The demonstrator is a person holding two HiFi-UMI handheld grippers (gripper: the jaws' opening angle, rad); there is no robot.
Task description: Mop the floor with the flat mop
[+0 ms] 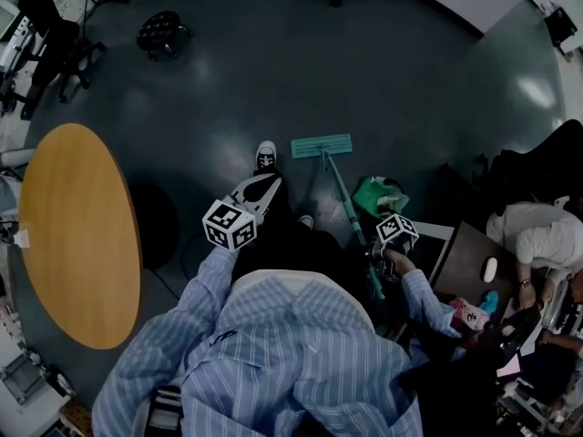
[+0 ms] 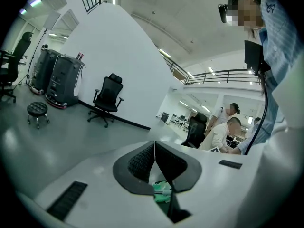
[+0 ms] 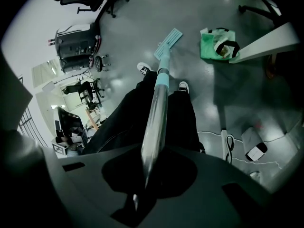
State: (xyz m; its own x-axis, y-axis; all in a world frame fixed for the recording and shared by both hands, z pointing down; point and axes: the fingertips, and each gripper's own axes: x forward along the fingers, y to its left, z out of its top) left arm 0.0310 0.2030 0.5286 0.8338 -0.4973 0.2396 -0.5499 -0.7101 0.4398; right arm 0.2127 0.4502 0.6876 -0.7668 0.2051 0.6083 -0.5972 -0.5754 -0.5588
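Clamping the silvery metal pole of the teal flat mop [image 3: 158, 91], the right gripper [image 3: 145, 175] has its dark jaws closed tight on the shaft, which runs from between them toward 12 o'clock in that gripper's view. The pole ends in the rectangular teal mop head [image 3: 168, 39], which lies flat on the glossy dark grey floor [image 3: 199, 18]. Seen from the head, the mop head [image 1: 321, 146] sits at 11 o'clock from the right gripper [image 1: 377, 255], with a black-and-white shoe [image 1: 265, 157] near it at 9 o'clock. A crumpled green plastic bag [image 1: 380, 195] lies just beside the pole at 3 o'clock. The left gripper [image 2: 155, 149] has its ribbed black jaws pressed together with nothing between them. It is held clear of the mop, at 9 o'clock from the right gripper in the head view [image 1: 261, 192]. It faces a white wall and a black office chair [image 2: 107, 100]. A round wooden table [image 1: 77, 235] stands at 9 o'clock of the person, and a small black stool [image 1: 162, 33] stands well off at 11 o'clock.
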